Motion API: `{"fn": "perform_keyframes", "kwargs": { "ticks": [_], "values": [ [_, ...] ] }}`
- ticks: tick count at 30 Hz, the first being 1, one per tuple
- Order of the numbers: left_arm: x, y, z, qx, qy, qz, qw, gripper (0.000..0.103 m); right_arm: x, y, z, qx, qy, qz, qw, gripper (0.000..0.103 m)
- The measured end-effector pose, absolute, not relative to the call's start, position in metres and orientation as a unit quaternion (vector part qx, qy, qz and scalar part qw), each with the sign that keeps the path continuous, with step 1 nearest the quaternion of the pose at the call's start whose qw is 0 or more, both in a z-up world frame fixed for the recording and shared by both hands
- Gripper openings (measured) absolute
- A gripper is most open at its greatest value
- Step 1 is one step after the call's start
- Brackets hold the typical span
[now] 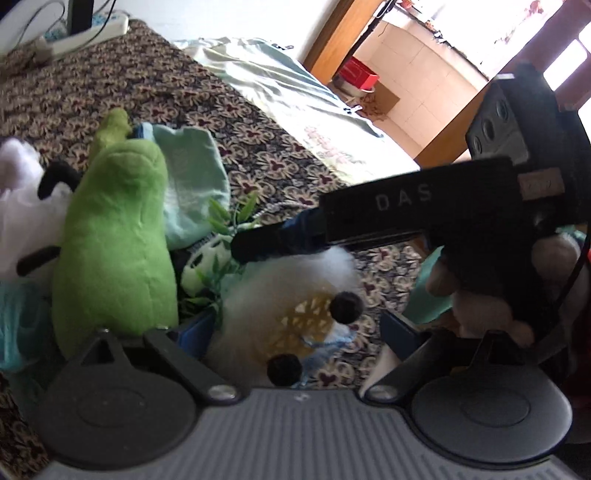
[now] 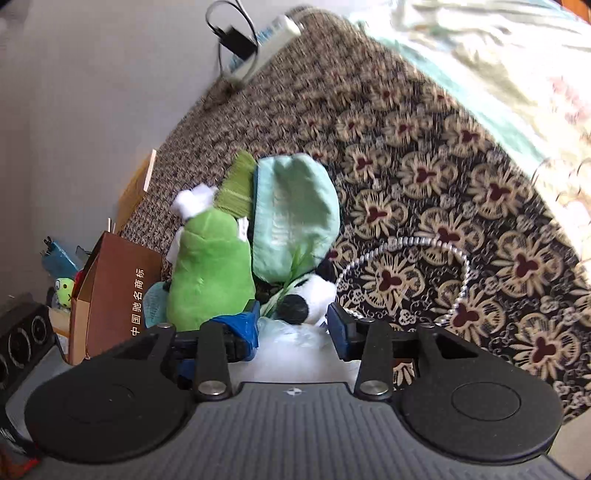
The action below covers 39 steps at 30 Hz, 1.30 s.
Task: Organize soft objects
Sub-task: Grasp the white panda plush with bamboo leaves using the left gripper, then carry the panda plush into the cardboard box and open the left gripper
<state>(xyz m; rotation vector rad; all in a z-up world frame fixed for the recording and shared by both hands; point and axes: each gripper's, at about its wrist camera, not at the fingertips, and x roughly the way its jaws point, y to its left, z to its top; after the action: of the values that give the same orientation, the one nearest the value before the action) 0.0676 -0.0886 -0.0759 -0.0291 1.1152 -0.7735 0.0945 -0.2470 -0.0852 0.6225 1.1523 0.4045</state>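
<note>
A fluffy white toy with black pompoms sits between the blue fingers of my left gripper, which stands open around it. My right gripper reaches in from the right and its tip presses on the toy's top; in the right wrist view its fingers are closed on white fluff. A green plush, a mint cloth pouch and a small panda with green leaves lie piled on the patterned bedcover.
A white plush with black ears lies at the far left. A bead chain lies on the cover. A brown carton stands beside the bed. A power strip lies at the far corner. A pale green quilt covers the right side.
</note>
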Motion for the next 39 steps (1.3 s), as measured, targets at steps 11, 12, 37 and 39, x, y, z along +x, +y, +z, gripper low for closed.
{"fn": "perform_keyframes", "kwargs": {
  "ticks": [11, 12, 37, 39],
  "values": [
    [0.049, -0.096, -0.069, 0.013, 0.501, -0.365, 0.785, 0.085, 0.064, -0.251, -0.077, 0.283, 0.509, 0.213, 0.785, 0.023],
    [0.047, -0.095, -0.065, 0.009, 0.497, -0.368, 0.786, 0.084, 0.058, -0.254, -0.074, 0.290, 0.502, 0.213, 0.787, 0.023],
    [-0.003, 0.107, 0.141, -0.025, 0.204, -0.255, 0.945, 0.084, 0.083, -0.078, 0.116, 0.160, 0.177, 0.430, 0.871, 0.023],
    [-0.004, 0.137, 0.141, -0.023, 0.199, -0.224, 0.954, 0.084, 0.091, -0.043, 0.114, 0.154, 0.169, 0.456, 0.860, 0.023]
  ]
}}
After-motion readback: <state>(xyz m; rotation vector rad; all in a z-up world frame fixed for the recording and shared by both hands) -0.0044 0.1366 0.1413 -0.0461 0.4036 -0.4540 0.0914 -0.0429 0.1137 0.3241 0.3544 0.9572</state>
